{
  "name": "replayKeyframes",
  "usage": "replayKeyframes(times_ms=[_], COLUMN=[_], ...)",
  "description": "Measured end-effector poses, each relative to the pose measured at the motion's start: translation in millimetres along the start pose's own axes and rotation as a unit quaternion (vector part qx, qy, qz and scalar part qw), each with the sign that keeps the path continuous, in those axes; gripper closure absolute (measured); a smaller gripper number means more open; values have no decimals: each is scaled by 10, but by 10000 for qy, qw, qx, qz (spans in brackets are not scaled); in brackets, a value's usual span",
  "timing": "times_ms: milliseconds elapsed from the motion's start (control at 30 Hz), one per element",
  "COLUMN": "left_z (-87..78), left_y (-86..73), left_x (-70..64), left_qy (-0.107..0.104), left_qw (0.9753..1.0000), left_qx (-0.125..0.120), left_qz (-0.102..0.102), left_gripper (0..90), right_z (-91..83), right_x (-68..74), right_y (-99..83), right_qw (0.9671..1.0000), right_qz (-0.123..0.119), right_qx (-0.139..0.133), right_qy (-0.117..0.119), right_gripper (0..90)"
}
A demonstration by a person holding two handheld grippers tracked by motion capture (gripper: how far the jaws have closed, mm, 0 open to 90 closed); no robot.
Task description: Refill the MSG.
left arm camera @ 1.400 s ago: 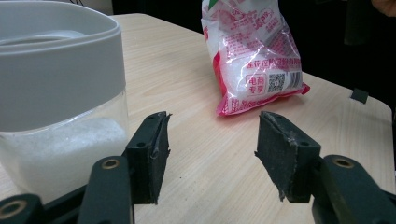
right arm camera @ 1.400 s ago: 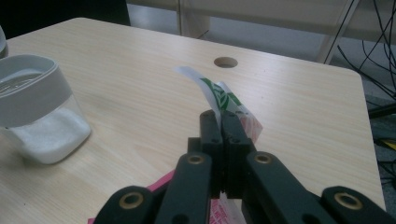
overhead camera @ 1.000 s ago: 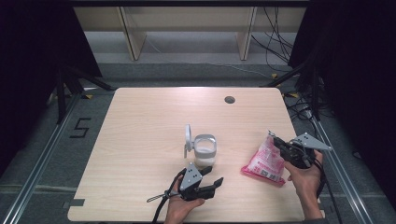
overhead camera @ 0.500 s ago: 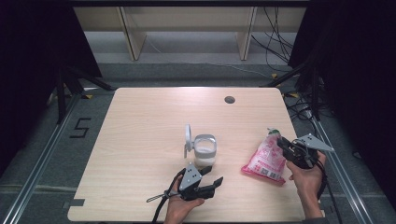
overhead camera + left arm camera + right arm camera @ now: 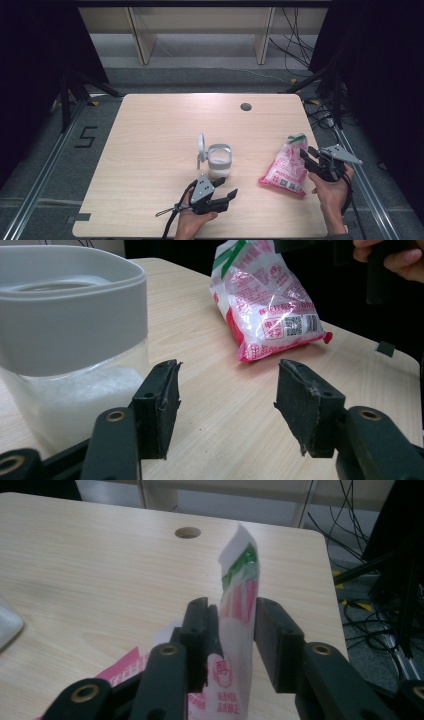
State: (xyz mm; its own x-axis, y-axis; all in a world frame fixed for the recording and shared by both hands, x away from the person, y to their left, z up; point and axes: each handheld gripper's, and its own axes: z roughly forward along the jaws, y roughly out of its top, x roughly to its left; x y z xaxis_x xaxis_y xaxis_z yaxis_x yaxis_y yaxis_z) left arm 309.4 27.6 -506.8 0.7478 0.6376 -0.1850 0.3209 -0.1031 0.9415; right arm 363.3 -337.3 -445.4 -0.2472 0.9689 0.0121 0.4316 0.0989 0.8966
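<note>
— What carries everything here?
— A pale wooden table (image 5: pixel 150 150) with a round cable hole (image 5: pixel 245 106) near its far edge.
— And on it?
— A clear container (image 5: pixel 219 161) with a grey rim (white grains inside). To the container's right lies a pink-and-white bag (image 5: pixel 286 167), well apart from it.

The light wooden desk (image 5: pixel 150 150) stood on grey floor (image 5: pixel 200 55); black cables (image 5: pixel 295 30) lay beyond, dark curtains flanking.
</note>
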Motion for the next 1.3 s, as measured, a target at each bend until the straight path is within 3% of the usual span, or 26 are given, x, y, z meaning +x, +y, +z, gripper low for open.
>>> replayKeyframes(times_ms=[167, 267, 300, 333, 367, 400, 467, 533, 567, 633, 667, 700, 767, 800, 867, 900, 933, 967, 1033, 1067, 1133, 1167, 1200, 1233, 1300], left_z=[-9, -6, -7, -10, -11, -12, -9, -26, -28, -22, -22, -21, -34, -39, -47, -50, -50, -59, -81, -93, -122, -137, -155, -169, -200], left_y=[8, 3, 1, 3, 5, 6, 0, 5, 6, -1, -1, -2, 1, 1, 5, 9, 11, 15, 20, 24, 29, 32, 36, 40, 41], left_x=[14, 22, 19, 19, 23, 24, 23, 24, 26, 39, 39, 45, 48, 52, 63, 69, 77, 82, 93, 104, 128, 142, 156, 171, 203], left_qy=[-28, -43, -41, -35, -37, -26, -37, 14, 41, 16, 16, 36, 111, 127, 138, 137, 110, 144, 174, 177, 218, 244, 280, 293, 387], left_qw=[10000, 10000, 10000, 10000, 10000, 10000, 10000, 10000, 10000, 10000, 10000, 10000, 9999, 9999, 9999, 9999, 9999, 9999, 9998, 9998, 9997, 9997, 9996, 9995, 9992], left_qx=[-60, -34, -37, -38, -47, -49, -60, -12, -28, -35, -35, -43, -22, -14, -9, -16, -53, -58, -50, -38, -66, -77, -68, -66, -65], left_qz=[-4, 17, 14, 18, 18, 9, -9, 15, -4, -16, -16, -7, -11, -1, 19, 18, -5, -5, 4, 1, -10, -20, -19, -31, -35], left_gripper=[422, 424, 424, 424, 424, 424, 423, 421, 421, 414, 410, 410, 411, 411, 411, 411, 412, 411, 411, 410, 410, 410, 411, 410, 410], right_z=[-19, -37, -31, -26, -38, -38, -47, -30, -43, -6, -6, -6, 16, 46, 68, 56, 71, 49, 31, 38, 14, 15, 7, 16, 12], right_x=[-9, 40, 36, 18, 55, 51, 96, 119, 158, 228, 283, 283, 334, 375, 389, 452, 456, 501, 545, 575, 652, 652, 709, 709, 748], right_y=[-11, -26, -29, -28, -28, -24, -20, -14, -14, -19, -22, -22, -32, -40, -46, -46, -49, -47, -51, -53, -71, -70, -87, -90, -109], right_qw=[10000, 9999, 9999, 9999, 9999, 9999, 9999, 9998, 9999, 9998, 9997, 9997, 9994, 9987, 9982, 9975, 9975, 9958, 9953, 9946, 9924, 9910, 9908, 9898, 9884], right_qz=[-51, 119, 53, -87, 81, -37, 71, -39, 80, -13, 157, 157, 112, 105, 62, 204, 57, -172, -116, -196, -137, -303, -144, -348, -415], right_qx=[-14, 31, -13, -59, -30, -85, -73, -174, -111, -108, -45, -45, -46, 29, -52, 66, -14, 4, 28, -68, -52, -52, -18, -32, 20], right_qy=[-59, -114, -125, -104, -85, -91, -44, 35, 49, 142, 193, 193, 311, 501, 591, 681, 705, 903, 963, 1017, 1226, 1302, 1348, 1384, 1458], right_gripper=[583, 559, 548, 542, 537, 531, 499, 452, 437, 337, 332, 332, 278, 215, 192, 180, 160, 158, 148, 154, 155, 154, 154, 155, 155])
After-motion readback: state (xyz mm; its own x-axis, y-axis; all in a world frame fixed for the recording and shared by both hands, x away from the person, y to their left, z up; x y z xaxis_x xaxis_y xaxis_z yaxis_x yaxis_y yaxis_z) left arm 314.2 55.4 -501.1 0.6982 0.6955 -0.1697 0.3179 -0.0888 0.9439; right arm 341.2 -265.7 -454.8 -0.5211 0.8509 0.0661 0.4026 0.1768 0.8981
